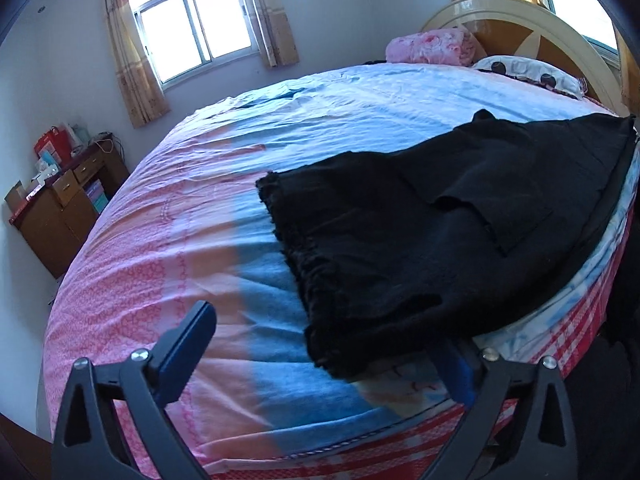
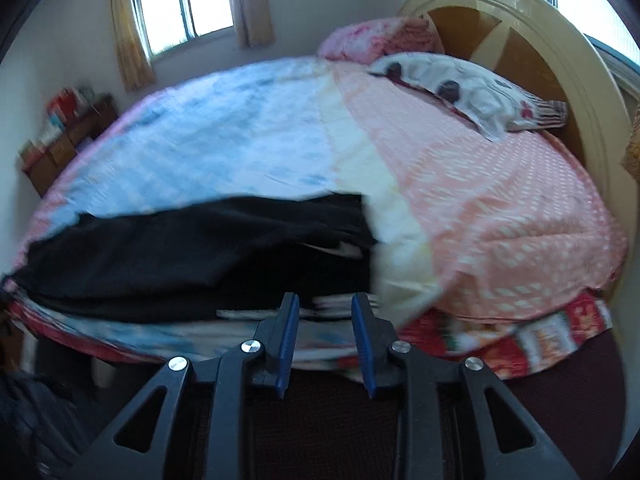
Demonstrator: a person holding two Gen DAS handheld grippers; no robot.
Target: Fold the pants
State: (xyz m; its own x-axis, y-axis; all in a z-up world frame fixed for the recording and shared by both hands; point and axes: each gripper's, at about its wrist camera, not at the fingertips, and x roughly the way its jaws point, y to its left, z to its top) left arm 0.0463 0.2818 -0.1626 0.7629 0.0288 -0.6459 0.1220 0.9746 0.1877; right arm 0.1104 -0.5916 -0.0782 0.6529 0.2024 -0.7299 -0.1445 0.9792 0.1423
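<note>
The black pants (image 1: 420, 232) lie folded along the near edge of the bed (image 1: 200, 216), frayed leg hems toward the left. My left gripper (image 1: 320, 328) is open wide just in front of the hems; its right finger (image 1: 456, 372) is partly hidden under the cloth edge and holds nothing. In the right wrist view the pants (image 2: 192, 248) lie left of centre. My right gripper (image 2: 325, 304) is partly open and empty, at the bed's edge just below the pants' right end.
The bed has a pink and blue sheet. A spotted pillow (image 2: 472, 92) and a pink blanket (image 1: 432, 46) lie by the curved headboard (image 2: 540, 40). A wooden cabinet (image 1: 64, 204) with clutter stands at the far left under a window (image 1: 192, 24).
</note>
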